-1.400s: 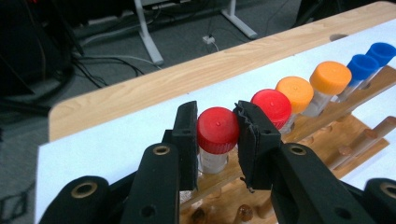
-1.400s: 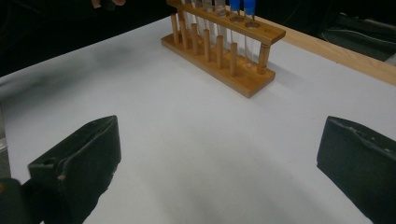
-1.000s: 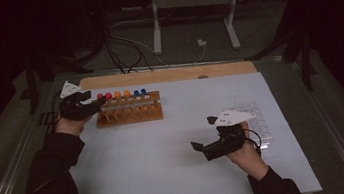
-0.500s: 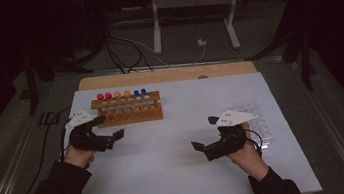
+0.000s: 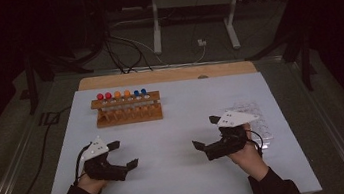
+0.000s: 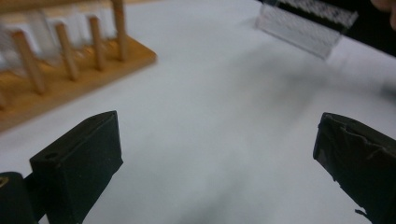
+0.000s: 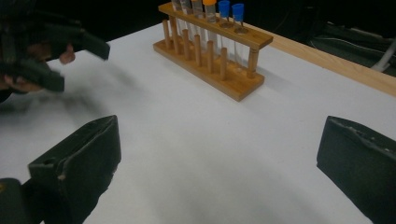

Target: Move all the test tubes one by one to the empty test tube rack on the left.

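Observation:
A wooden test-tube rack stands at the back left of the white mat, holding tubes with red, orange and blue caps. My left gripper is near the front left, well in front of the rack, open and empty. My right gripper is at the front right, open and empty, its jaws pointing left. The left gripper view has wide-apart jaws over bare mat, with the rack at upper left. In the right gripper view, open jaws face the rack and the left gripper.
A clear well plate lies flat on the mat just behind the right hand, also seen as the plate in the left gripper view. A wooden board edge runs along the back. Cables and a metal stand lie beyond the table.
My left gripper has drawn back from the rack toward the front of the mat, jaws open. The right gripper has stayed in place.

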`<move>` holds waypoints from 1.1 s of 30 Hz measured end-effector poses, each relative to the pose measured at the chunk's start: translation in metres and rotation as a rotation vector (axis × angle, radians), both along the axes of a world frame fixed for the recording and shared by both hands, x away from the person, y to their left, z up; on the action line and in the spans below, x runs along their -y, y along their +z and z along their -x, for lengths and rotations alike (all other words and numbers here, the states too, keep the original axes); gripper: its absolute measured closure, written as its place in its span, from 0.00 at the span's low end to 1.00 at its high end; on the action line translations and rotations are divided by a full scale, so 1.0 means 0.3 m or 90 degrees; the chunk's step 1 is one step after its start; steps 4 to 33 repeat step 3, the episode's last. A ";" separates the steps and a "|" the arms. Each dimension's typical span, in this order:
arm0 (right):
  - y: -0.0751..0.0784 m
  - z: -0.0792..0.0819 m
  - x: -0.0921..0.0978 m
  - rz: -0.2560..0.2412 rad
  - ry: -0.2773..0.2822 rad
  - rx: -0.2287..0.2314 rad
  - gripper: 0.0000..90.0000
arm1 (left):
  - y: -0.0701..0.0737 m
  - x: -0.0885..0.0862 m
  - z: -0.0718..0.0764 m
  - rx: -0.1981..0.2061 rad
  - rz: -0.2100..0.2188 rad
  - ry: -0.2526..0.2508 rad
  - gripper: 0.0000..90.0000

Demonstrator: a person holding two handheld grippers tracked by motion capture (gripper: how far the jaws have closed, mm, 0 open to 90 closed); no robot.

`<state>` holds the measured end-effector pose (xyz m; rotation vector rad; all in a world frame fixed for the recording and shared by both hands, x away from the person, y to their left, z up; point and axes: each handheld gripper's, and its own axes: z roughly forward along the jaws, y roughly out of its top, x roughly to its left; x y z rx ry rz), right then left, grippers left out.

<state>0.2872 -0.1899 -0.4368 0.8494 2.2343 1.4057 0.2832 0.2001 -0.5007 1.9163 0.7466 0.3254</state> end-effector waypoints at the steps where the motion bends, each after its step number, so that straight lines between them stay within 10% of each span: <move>1: 0.000 -0.001 0.002 -0.002 0.001 0.000 0.00 | -0.010 0.006 0.005 0.004 -0.010 -0.005 0.02; 33: 0.000 -0.002 0.005 0.000 -0.002 0.001 0.00 | -0.022 0.016 0.006 0.003 -0.020 -0.007 0.02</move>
